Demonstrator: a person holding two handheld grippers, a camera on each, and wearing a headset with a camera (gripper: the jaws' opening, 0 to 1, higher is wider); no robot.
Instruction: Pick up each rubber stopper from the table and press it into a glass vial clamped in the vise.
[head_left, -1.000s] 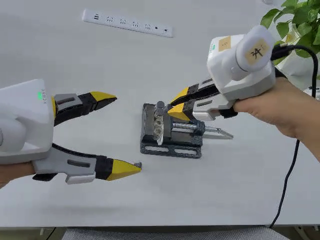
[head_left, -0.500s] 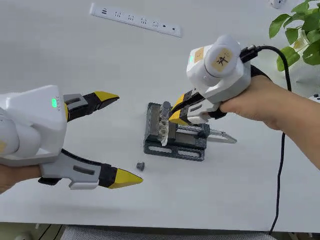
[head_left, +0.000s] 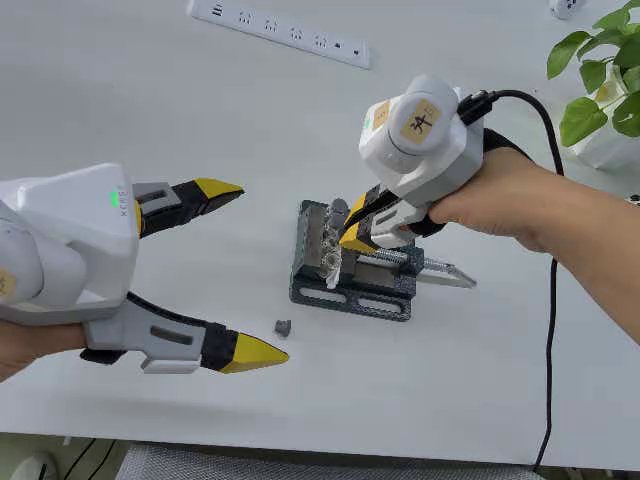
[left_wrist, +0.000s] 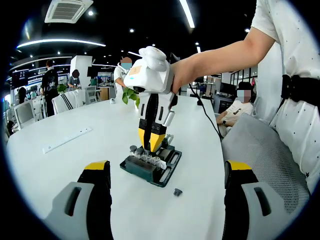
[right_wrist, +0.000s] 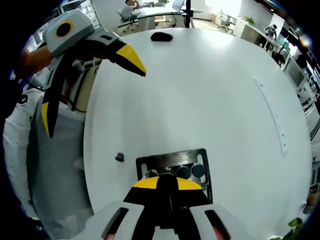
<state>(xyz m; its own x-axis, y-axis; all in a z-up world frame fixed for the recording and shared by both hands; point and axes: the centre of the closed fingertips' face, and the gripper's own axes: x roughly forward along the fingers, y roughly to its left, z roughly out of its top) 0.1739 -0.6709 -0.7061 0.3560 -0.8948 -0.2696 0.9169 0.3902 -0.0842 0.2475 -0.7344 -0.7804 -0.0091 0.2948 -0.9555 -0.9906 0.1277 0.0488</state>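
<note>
Left gripper (head_left: 262, 270) gapes wide with nothing in it, and a small dark tapered stopper (head_left: 283, 326) lies on the table just past its nearer yellow tip. Right gripper (head_left: 346, 228), jaws drawn together, points down onto the clear glass vials (head_left: 324, 252) in the dark metal vise (head_left: 345, 298).

Bench (head_left: 150, 110): bare surface runs open from the power strip (head_left: 280, 32) at the far edge to the vise (head_left: 352, 265) mid-bench.
Vise top: barred from above by the right gripper (head_left: 350, 225), jaws together over the vials.
Loose stopper (head_left: 283, 326): near the vise's near-left corner, reachable from the left, where the left gripper (head_left: 262, 271) stands wide apart.
Cable (head_left: 552, 330): crosses the right side to the near edge.
Plant (head_left: 605, 70): far right corner.
</note>
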